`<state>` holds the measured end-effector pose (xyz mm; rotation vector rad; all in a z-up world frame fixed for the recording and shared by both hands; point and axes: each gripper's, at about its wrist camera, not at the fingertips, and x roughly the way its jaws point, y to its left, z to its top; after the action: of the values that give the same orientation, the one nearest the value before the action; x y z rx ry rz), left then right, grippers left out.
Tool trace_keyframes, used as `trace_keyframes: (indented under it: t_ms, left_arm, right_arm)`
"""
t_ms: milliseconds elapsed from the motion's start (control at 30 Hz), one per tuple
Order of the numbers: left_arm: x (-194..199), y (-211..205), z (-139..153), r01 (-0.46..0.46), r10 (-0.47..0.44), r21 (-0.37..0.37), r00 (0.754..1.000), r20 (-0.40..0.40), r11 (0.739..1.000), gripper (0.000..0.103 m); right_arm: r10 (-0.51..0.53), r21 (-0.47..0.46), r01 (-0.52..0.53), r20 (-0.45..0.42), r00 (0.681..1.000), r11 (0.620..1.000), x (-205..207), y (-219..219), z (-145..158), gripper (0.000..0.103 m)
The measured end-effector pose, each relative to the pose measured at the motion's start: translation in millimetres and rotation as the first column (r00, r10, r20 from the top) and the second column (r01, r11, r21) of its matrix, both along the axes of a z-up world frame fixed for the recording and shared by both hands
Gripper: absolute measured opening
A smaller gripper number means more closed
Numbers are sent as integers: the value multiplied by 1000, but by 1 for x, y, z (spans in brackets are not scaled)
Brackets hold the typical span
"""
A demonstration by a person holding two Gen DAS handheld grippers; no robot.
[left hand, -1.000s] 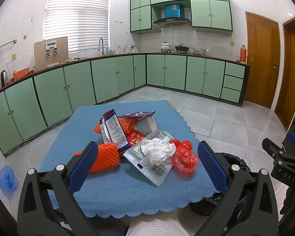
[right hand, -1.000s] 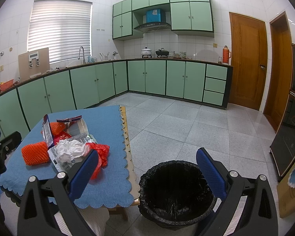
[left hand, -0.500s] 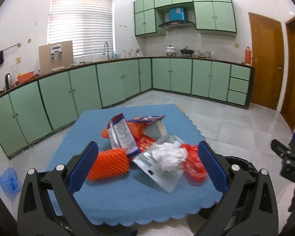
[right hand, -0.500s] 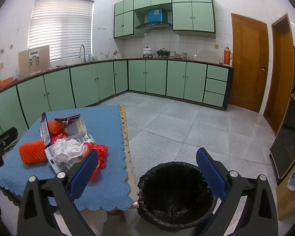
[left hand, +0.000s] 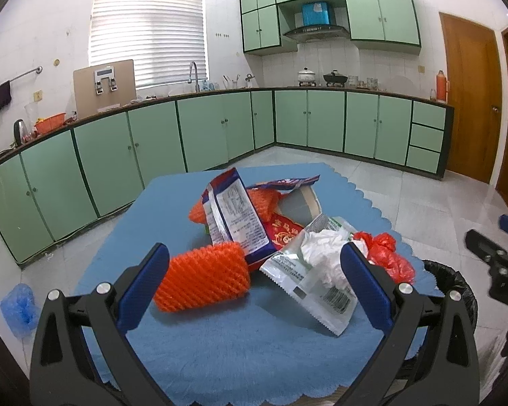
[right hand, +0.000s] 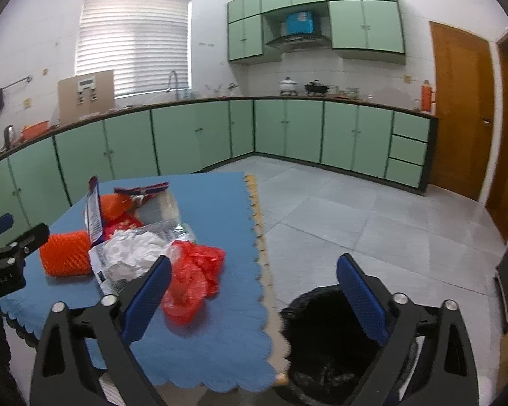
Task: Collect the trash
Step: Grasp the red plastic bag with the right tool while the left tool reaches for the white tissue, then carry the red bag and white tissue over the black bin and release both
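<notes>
While both grippers gape — ribbed orange foam net (left hand: 201, 279), crinkled red bag (right hand: 194, 279).

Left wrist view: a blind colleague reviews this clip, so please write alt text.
The open left tool hovers over a pile of trash on a blue tablecloth: orange foam net, wrappers, crumpled tissue, red plastic bag. Green kitchen cabinets stand behind.

Print and a barcode on the snack wrappers (left hand: 235, 218) are too small to read.
</notes>
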<state>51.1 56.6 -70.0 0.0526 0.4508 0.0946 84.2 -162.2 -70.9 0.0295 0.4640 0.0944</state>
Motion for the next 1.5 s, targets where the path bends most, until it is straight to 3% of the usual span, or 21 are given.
trace_keyframes:
  t_ms: [600,700,767,867,1100,1333,1500]
  left_arm:
    - [29,22,-42,-5,0,-59,996,-85,998,98]
    - [31,23,-44,-4,-3,-72,996,-91,997,98]
    - [31,23,-43,0,-7,-78,996,-94,997,98]
    - [32,22,-43,8,-15,-83,995,-94,997,98]
    - [34,8,-40,65,-74,-102,994,-86,993,97]
    - [42,-19,-38,155,-163,-101,983,-82,983,85]
    - [54,-32,-43,179,-187,-98,979,-86,979,81]
  right_arm:
    - [94,19,-92,-141,986,996,52,40,-56,54]
    - [154,32,-150,-183,971,988,58,47,-64,40]
    - [184,46,-178,-196,963,983,59,48,-66,25]
    - [208,46,-203,-189,960,978,57,49,-64,13]
    - [203,56,-197,-158,966,979,52,35,-51,9]
    - [154,70,-146,-124,980,987,52,11,-37,9]
    - [105,63,-98,-125,987,993,53,-4,-37,9]
